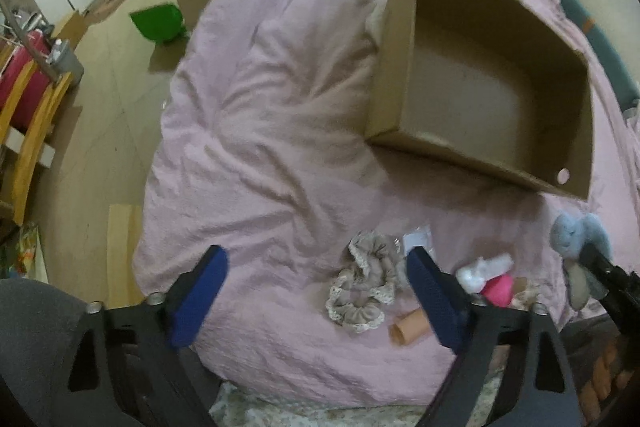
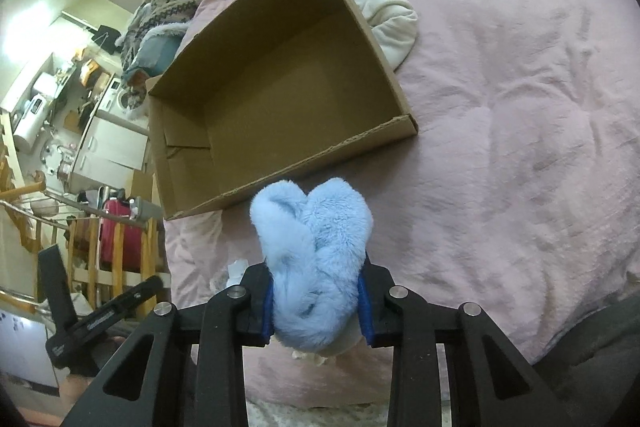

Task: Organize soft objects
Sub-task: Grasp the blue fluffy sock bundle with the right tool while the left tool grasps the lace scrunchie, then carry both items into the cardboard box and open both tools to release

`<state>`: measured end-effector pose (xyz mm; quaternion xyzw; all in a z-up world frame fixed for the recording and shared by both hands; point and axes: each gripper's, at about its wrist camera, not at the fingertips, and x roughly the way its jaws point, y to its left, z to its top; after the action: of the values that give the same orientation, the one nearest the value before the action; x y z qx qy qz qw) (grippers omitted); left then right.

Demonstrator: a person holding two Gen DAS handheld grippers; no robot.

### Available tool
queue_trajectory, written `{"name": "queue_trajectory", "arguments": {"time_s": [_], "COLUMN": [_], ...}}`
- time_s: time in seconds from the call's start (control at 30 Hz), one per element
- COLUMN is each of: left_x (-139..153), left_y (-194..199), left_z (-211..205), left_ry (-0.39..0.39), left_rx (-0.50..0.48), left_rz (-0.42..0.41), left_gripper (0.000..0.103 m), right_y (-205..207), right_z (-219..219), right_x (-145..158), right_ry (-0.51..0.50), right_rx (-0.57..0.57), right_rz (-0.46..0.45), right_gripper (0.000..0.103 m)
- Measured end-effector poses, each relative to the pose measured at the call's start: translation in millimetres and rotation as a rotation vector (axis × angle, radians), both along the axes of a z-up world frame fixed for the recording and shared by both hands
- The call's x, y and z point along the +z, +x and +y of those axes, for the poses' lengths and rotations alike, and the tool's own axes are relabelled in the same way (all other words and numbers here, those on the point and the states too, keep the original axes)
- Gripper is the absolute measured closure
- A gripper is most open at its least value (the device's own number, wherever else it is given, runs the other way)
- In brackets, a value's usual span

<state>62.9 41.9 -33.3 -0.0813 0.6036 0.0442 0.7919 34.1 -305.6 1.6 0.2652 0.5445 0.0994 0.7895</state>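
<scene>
Right gripper [image 2: 318, 301]: nearest the right wrist camera; its blue pads are clamped on a fluffy blue plush toy [image 2: 314, 251], which bulges out ahead of the jaws and hangs a little below them.
Blue plush toy, place: between the right jaws, lifted off the pink duvet [image 2: 500, 131]; just ahead of it stands the near wall of the cardboard box [image 2: 280, 115].
Left gripper [image 1: 316, 291]: jaws stand wide apart with nothing between the pads; only duvet fills the gap.
Beige scrunchie [image 1: 362, 283]: lies on the duvet just inside the left gripper's right jaw, not touched by either pad.
Other small items: a pink item [image 1: 498, 289] and a white one [image 1: 478, 271] lie beyond that right jaw, on its outer side; a tan tube-shaped piece [image 1: 408, 329] sits close beside the same jaw. What these are I cannot tell.
Cardboard box, state: open-topped, well ahead of both pairs of jaws, and its floor shows bare in both views.
White fleece item [image 2: 394, 23]: rests against the far outer wall of the box, outside it.
Done so far: judging from the bare box, nothing has been put away; one toy is picked up.
Left to do: the plush toy needs carrying over the box wall and letting go; the scrunchie and the other soft pieces on the duvet remain to be gathered, so the task looks to be at its very start.
</scene>
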Motion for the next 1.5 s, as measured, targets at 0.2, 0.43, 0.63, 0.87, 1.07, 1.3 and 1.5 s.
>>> {"name": "queue_trajectory", "arguments": {"time_s": [0.2, 0.43, 0.63, 0.87, 1.07, 1.3, 1.5], "left_x": [-40.3, -82.5, -83.0, -35.4, 15.4, 64.8, 97.0], "left_y": [4.0, 2.9, -1.4, -24.1, -47.2, -37.0, -7.7], "left_z": [3.7, -2.4, -9.2, 0.9, 7.8, -4.0, -16.7], "left_ry": [-0.069, -0.196, -0.18, -0.124, -0.095, -0.083, -0.049], "left_rx": [0.026, 0.0, -0.047, -0.031, -0.013, -0.034, -0.084], "left_rz": [0.157, 0.289, 0.285, 0.171, -0.005, -0.24, -0.361], "left_gripper": [0.038, 0.055, 0.092, 0.094, 0.094, 0.094, 0.095], "right_y": [0.0, 3.0, 2.3, -0.4, -3.8, -6.3, 11.4], "right_z": [-0.9, 3.3, 5.4, 4.0, -1.4, -7.9, -15.6], "right_x": [-4.8, -6.9, -7.6, -6.2, 3.8, 26.5, 47.8], "right_ry": [0.007, -0.002, -0.015, -0.004, 0.095, 0.234, 0.239], "right_rx": [-0.013, -0.001, 0.002, 0.0, -0.008, 0.0, -0.009], "right_rz": [0.012, 0.021, 0.023, 0.02, -0.033, -0.119, -0.16], "right_gripper": [0.07, 0.07, 0.07, 0.07, 0.07, 0.069, 0.069]}}
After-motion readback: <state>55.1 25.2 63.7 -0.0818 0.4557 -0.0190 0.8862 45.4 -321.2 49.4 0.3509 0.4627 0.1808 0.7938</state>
